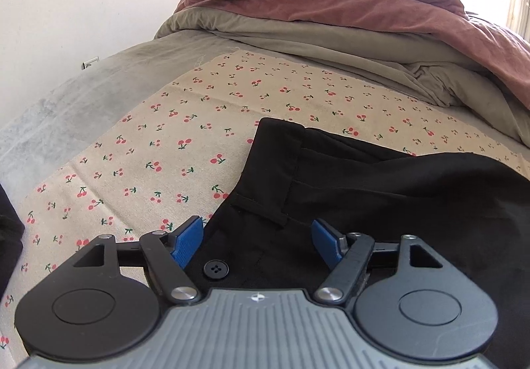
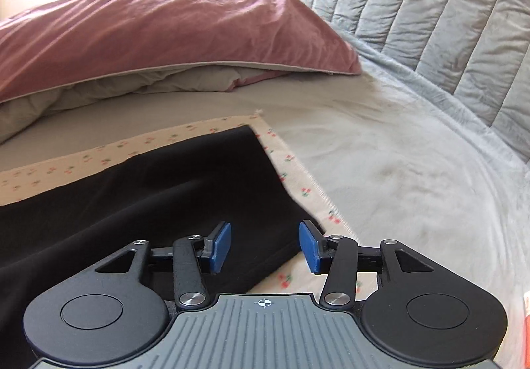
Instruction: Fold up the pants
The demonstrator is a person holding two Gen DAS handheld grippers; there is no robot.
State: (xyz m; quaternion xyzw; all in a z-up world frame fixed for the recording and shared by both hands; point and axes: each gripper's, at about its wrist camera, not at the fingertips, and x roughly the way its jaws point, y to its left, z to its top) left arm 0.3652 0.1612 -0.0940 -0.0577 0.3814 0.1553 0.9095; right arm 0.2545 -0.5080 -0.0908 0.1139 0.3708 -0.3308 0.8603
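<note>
Here, from the left wrist, we see smooth black pants (image 1: 381, 190) on a cherry-print cloth (image 1: 139, 153), waistband and button (image 1: 216, 269) between the left gripper's (image 1: 256, 243) spread blue pads, legs running rightward. From the right wrist, the right gripper (image 2: 265, 246) is spread over the hem corner.

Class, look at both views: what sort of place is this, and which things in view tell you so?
Most likely a bedroom. The black pants lie on a cherry-print cloth spread over a bed, with a pink duvet heaped behind and a quilted headboard beside it.
</note>
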